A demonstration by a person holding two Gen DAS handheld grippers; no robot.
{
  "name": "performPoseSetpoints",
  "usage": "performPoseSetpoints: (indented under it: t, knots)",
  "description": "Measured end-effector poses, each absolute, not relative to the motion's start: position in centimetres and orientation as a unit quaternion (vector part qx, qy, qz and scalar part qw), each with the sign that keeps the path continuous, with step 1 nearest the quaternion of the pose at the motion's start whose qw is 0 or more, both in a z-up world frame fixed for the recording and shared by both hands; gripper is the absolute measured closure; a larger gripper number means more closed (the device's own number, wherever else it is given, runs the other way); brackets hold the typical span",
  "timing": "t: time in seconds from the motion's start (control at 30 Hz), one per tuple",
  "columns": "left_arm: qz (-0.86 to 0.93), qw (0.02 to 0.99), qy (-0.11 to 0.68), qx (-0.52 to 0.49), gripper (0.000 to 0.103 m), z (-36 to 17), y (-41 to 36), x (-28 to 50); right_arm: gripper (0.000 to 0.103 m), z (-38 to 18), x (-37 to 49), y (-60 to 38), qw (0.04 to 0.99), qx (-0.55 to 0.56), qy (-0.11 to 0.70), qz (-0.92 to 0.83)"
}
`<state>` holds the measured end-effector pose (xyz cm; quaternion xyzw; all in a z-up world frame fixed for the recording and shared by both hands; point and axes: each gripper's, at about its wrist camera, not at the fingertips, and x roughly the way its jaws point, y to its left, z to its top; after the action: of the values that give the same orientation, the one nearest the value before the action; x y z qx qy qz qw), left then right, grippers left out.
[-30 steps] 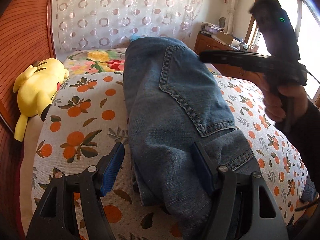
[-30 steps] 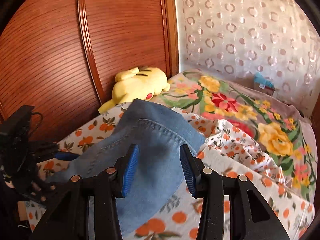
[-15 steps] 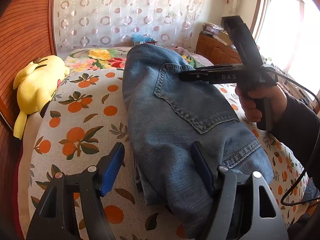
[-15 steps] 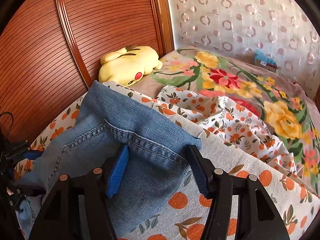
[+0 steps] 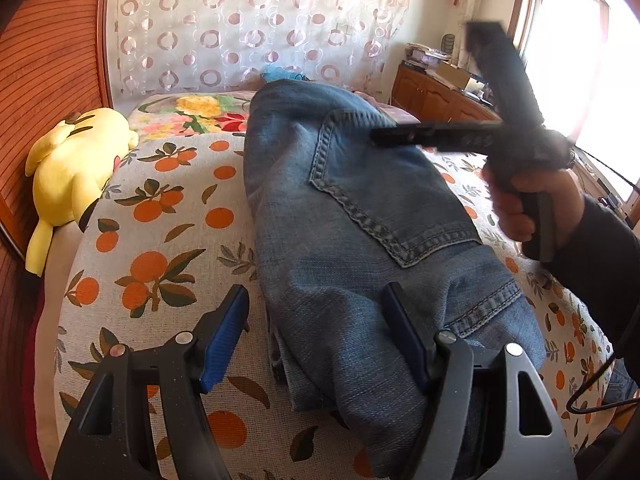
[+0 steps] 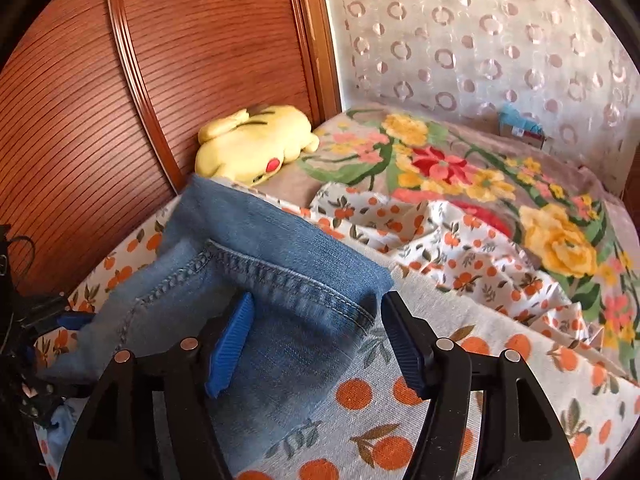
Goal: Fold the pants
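**Folded jeans on the bed, both grippers parted**

Left wrist view: the pants point(image 5: 352, 216) are seen folded into a thick blue denim bundle on the orange-print bedspread point(image 5: 160, 240), with the long axis running from the camera toward the curtain point(image 5: 248, 24). The waistband end is nearest, and a back pocket faces up. Bare bedspread is left open to the left, up to the yellow plush toy point(image 5: 72, 168) beside the wooden panel. The left gripper point(image 5: 316, 340) is held wide, the near left edge of the bundle lying between its jaws, unpinched. The right gripper point(image 5: 384, 136), carried by a hand point(image 5: 528, 204), is held above the far end.

Right wrist view: the right gripper point(image 6: 316, 344) is opening over the bundle's corner point(image 6: 320, 280), which is not pressed. Rumpled bedspread and a floral blanket point(image 6: 500, 184) are seen beyond.
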<state>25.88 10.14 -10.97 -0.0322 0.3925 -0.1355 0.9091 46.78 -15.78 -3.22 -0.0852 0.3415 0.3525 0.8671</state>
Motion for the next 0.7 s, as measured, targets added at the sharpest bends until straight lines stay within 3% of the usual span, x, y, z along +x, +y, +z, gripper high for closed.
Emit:
performPoseSetpoints:
  t: [0.1,0.17,0.27,0.7]
  knots:
    - [-0.137,0.909,0.393,-0.034,0.033,-11.0,10.1,25.9,0.037,-1.2,45.3,-15.8,0.871,-0.083,0.308,0.372]
    - [-0.137,0.908,0.394,-0.036,0.033,-11.0,10.2,25.9,0.062,-0.4,44.6,-15.3,0.871,-0.09,0.298,0.38]
    - [-0.136,0.909,0.393,-0.033,0.033,-11.0,10.2,25.9,0.088,-0.5,44.4,-13.9,0.861,-0.103,0.302,0.396]
    - [-0.139,0.907,0.395,-0.04,0.033,-11.1,10.3,26.0,0.095,-2.7,49.0,-10.6,0.85,-0.14,0.35,0.368]
